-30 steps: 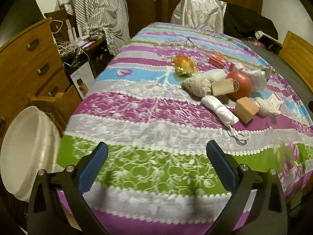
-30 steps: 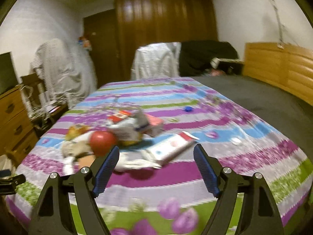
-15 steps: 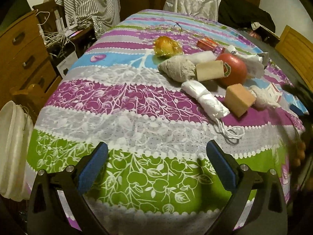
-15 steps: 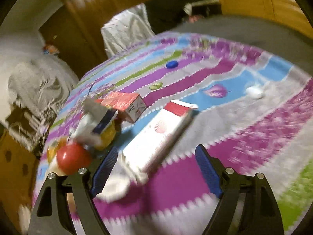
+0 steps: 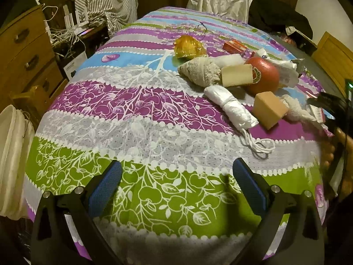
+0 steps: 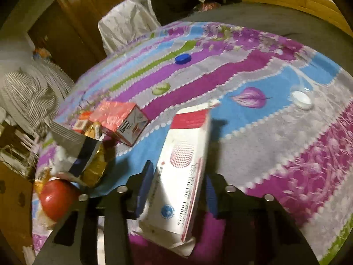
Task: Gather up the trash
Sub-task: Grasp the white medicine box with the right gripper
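My right gripper (image 6: pixel 177 185) is shut on a white and red tablet box (image 6: pixel 183 167), its blue pads on both sides of it, over the striped bedspread (image 6: pixel 275 132). Beside it lie a red carton (image 6: pixel 120 121), a torn foil wrapper (image 6: pixel 77 152) and a red apple (image 6: pixel 55 198). My left gripper (image 5: pixel 176 185) is open and empty above the green stripe at the bed's near end. Ahead of it lies a trash pile: a rolled white bag (image 5: pixel 231 108), a tan block (image 5: pixel 269 109), a cream block (image 5: pixel 237 75), the apple (image 5: pixel 262 75), a crumpled cloth (image 5: pixel 200 70) and a yellow wrapper (image 5: pixel 187 47).
A white bin (image 5: pixel 11 167) stands left of the bed, by a wooden dresser (image 5: pixel 24 50). A blue cap (image 6: pixel 183 58), a green cap (image 6: pixel 162 87) and a white lid (image 6: pixel 301 98) lie further out on the bedspread. A wooden headboard (image 6: pixel 308 2) is at the far right.
My right gripper has moved forward onto the tablet box and closed from wide open. My left gripper has drifted right along the bed's end, so the white bin has slid to the left edge.
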The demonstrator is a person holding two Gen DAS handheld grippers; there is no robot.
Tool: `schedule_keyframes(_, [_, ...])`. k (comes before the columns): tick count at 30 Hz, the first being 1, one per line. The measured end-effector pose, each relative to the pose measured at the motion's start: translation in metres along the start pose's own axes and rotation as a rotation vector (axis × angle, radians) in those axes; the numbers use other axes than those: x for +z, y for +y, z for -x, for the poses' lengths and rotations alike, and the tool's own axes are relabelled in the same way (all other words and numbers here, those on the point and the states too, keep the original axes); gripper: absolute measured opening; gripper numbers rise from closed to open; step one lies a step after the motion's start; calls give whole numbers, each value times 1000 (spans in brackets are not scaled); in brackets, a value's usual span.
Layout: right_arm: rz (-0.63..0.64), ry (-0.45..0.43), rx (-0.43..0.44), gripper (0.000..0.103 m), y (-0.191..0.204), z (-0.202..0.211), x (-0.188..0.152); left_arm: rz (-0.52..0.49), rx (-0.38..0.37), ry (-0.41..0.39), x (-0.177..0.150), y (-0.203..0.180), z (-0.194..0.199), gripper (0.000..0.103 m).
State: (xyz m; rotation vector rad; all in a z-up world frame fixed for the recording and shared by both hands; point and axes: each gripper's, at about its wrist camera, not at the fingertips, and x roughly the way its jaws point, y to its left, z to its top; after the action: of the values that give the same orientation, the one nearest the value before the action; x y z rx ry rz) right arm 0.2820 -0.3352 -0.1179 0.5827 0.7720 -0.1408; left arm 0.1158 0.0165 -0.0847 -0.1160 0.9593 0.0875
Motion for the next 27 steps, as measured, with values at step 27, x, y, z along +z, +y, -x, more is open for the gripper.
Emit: schedule_keyframes(27, [106,46,248,15,-53,126,-85,-596,-215,-50,139,-160,-32,97])
